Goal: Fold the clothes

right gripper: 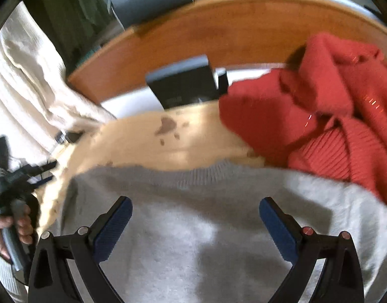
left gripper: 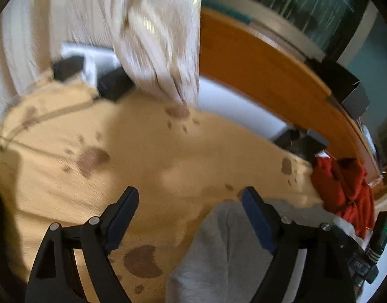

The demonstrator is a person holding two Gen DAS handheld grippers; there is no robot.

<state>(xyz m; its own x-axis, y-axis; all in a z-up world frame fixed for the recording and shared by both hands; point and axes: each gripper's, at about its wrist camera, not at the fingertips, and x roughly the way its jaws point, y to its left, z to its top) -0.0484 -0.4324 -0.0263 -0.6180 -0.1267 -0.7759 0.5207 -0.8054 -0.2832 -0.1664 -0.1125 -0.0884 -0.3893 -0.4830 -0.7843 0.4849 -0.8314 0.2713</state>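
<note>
Both sets of jaws stand spread and empty: the left gripper [left gripper: 190,197] over the tan spotted garment [left gripper: 148,151], the right gripper [right gripper: 196,207] over the grey sweater [right gripper: 193,227]. The red sweater [right gripper: 319,116] lies crumpled; folding looks barely begun.

Tan garment [left gripper: 155,156]: brown paw-print blotches. Grey sweater [right gripper: 193,227]: plain, ribbed neckline, at 6 o'clock. Red knit [right gripper: 332,116]: ribbed, at 2 o'clock. Cream cloth [left gripper: 155,38]: streaked, at 12 o'clock. Gripper pads [right gripper: 112,227]: blue on black. Board [right gripper: 218,32]: orange-brown.
</note>
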